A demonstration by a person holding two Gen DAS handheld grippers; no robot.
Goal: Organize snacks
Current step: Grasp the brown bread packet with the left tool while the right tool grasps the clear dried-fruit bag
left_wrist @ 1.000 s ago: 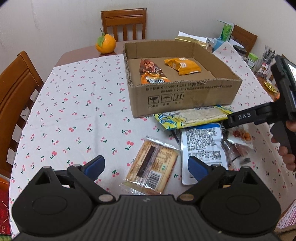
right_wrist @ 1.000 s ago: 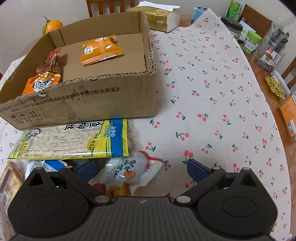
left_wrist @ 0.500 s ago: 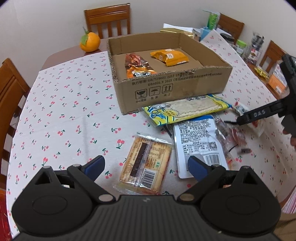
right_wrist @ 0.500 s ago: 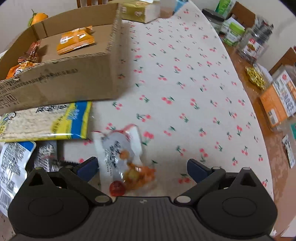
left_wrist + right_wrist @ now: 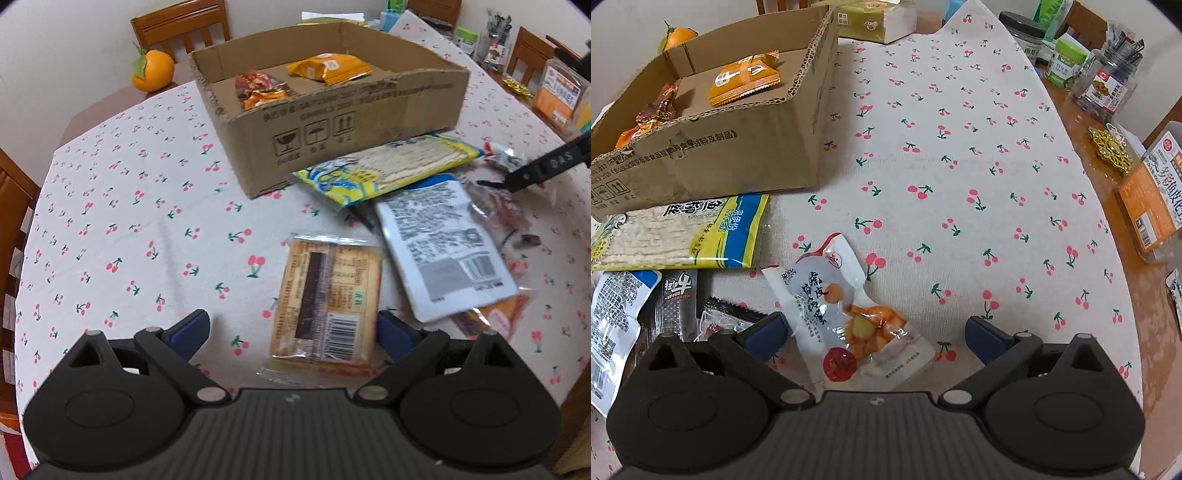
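Note:
A cardboard box holds an orange packet and a brown packet; it also shows in the right wrist view. My left gripper is open, with a tan cracker pack lying between its fingers on the cloth. My right gripper is open over a clear pouch of orange snack. A yellow-blue packet and a white packet lie by the box. One right finger shows in the left wrist view.
An orange fruit sits behind the box. Jars and an orange-labelled container stand along the right table edge. A tissue box is at the back. Small dark sachets lie left of the pouch. Chairs surround the table.
The left gripper has come lower and closer, so the cracker pack now lies between its fingers. The right gripper has shifted right and the clear pouch now lies turned lengthwise between its fingers.

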